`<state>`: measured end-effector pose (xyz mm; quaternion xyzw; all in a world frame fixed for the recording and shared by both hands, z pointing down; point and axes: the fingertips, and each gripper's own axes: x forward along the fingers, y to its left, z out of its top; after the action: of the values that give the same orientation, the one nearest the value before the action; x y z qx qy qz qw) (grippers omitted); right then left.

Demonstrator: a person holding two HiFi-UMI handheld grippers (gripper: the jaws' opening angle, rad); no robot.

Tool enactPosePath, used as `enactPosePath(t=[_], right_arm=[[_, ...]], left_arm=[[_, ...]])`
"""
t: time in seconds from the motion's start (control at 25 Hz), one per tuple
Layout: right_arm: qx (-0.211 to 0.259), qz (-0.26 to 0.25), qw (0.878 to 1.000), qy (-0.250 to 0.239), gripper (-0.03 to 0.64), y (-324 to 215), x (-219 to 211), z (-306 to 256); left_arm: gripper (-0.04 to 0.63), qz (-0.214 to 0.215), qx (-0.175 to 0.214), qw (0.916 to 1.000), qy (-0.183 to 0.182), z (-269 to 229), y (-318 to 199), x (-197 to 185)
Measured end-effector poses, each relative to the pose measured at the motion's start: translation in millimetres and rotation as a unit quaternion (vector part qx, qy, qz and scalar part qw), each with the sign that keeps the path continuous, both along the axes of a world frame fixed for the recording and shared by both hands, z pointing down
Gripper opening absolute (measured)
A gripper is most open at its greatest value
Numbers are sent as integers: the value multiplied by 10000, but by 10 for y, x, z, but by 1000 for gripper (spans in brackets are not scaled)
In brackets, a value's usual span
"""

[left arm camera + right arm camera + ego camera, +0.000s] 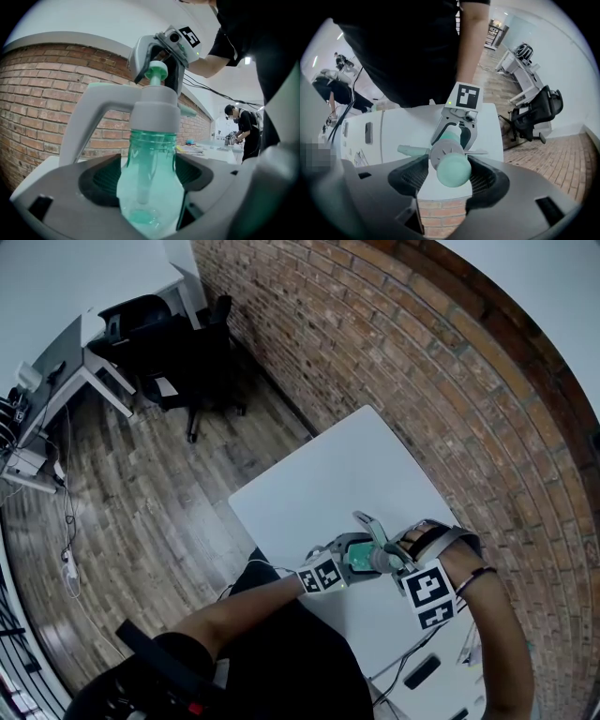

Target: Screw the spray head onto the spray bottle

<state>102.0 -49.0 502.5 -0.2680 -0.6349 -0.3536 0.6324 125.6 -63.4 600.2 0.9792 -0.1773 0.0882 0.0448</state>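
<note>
Left gripper (pixel 149 187): the jaws stand fairly wide and the pads press on both sides of the bottle (pixel 151 154). The bottle is green, see-through and upright, over the near right part of the white table (pixel 319 493), beside the brick wall (pixel 403 362). Whether its base touches the table cannot be told.

Spray head (pixel 157 105): its grey collar sits on the bottle's neck, and its tube hangs inside the bottle. A green knob tops it.

Right gripper (pixel 451 174): it points straight down over the bottle. The jaws are narrowed onto the top of the spray head, with a pad touching on each side. The two grippers are close together, the right directly above the left.

A black office chair (pixel 192 362) stands well apart on the wooden floor (pixel 141 512), far left.
</note>
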Motion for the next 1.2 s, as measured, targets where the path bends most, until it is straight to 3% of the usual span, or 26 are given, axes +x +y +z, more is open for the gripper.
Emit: enactPosePath(t=[0.12, 0.24, 0.32, 0.44, 0.52, 0.8, 1.0, 1.12, 1.2], right_arm=[[-46, 614, 9980, -129, 262, -68, 9, -97], [-138, 1731, 9841, -372, 262, -127, 12, -130], [-314, 2617, 9627, -605, 262, -160, -19, -110], [-632, 3870, 9160, -843, 262, -187, -62, -34], [-773, 4390, 8908, -886, 262, -185, -81, -4], [-842, 4961, 8617, -650, 258, -112, -63, 16], [-855, 5608, 8214, -594, 258, -119, -16, 32], [-980, 6058, 7865, -698, 258, -75, -32, 33], [-859, 6265, 7708, -777, 258, -79, -32, 48]], left_arm=[[359, -3, 30, 10000, -1, 1, 9, -10], [359, -53, 15, 10000, 17, 61, 33, -4], [359, -83, -11, 10000, 26, 83, 35, -10], [359, -17, -57, 10000, -16, 77, 42, -20], [359, 66, -36, 9999, -84, 90, 46, -15], [359, 792, -46, 9967, -157, 79, 96, 23], [359, 1117, -74, 9936, -155, 87, 107, 49], [359, 1281, -57, 9916, -167, 86, 111, 48], [359, 1410, -51, 9898, -181, 87, 125, 43]])
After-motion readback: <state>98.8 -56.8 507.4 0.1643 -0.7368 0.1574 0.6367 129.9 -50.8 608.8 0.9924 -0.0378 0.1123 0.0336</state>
